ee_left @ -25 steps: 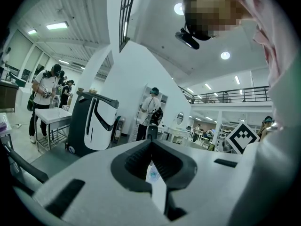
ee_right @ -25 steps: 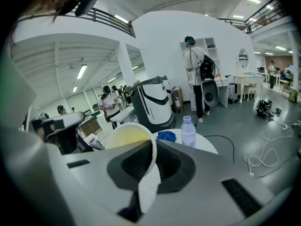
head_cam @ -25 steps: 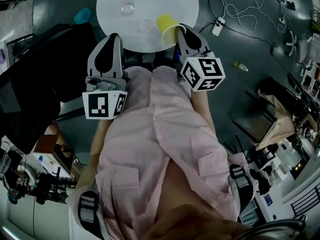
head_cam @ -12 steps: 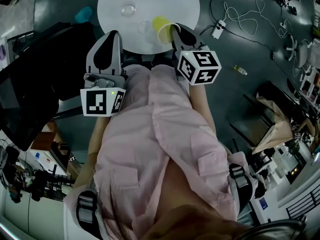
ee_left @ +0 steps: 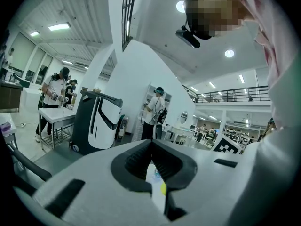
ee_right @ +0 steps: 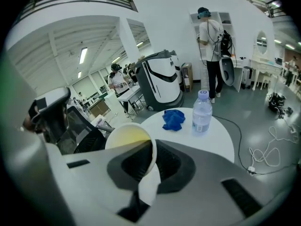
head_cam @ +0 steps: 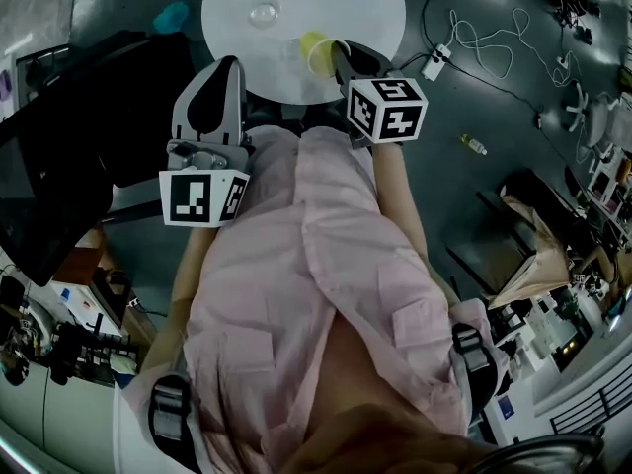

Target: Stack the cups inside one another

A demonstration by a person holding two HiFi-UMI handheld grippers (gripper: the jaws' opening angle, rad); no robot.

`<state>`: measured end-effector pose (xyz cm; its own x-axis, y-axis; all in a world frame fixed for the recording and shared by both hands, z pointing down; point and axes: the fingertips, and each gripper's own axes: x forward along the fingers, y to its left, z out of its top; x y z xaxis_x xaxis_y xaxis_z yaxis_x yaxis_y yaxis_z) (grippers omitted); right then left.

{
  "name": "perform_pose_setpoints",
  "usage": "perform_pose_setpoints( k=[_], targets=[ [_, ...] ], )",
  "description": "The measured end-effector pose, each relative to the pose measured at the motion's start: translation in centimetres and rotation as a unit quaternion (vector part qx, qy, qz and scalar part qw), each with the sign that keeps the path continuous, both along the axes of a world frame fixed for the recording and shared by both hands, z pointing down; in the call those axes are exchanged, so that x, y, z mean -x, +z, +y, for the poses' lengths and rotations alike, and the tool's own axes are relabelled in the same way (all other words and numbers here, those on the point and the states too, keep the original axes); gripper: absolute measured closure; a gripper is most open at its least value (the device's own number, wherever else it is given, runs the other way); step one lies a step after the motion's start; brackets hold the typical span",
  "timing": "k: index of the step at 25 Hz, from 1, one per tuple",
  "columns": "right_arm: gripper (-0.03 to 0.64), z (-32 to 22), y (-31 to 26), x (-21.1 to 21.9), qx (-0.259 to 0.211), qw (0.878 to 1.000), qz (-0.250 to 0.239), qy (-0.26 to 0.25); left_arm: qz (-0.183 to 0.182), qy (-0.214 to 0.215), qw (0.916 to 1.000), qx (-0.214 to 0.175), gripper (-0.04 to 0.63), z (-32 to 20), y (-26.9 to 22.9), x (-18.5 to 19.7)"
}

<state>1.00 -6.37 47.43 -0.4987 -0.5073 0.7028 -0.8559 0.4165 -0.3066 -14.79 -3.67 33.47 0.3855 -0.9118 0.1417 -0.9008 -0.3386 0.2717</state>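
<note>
A yellow paper cup is tipped on its side over the near part of the round white table. My right gripper is shut on its rim. In the right gripper view the cup has its wall pinched between the jaws of the right gripper, mouth facing left. A clear cup stands further back on the table, and a second faint clear cup sits just left of the yellow one. My left gripper hangs shut and empty at the table's near edge, with its jaws closed.
A blue cloth and a water bottle stand at the table's far side. A black office chair is left of the table. Cables and a power strip lie on the floor to the right, and a teal object to the left.
My right gripper has carried the yellow cup leftward over the table, closer to the nearer clear cup. The left gripper has stayed about where it was.
</note>
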Motion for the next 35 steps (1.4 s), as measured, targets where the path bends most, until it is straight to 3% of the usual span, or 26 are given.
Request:
perform_pose_setpoints(
  k=[13,35],
  targets=[
    [0.582,0.5,3.9,0.9,0.043,0.999,0.030,-0.011,0.000,0.005,1.0000,-0.001,0.580,0.1,0.1,0.5],
    [0.581,1.2,6.9,3.5,0.061,0.994,0.077,-0.040,0.002,0.001,1.0000,-0.002,0.580,0.5,0.1,2.4]
  ],
)
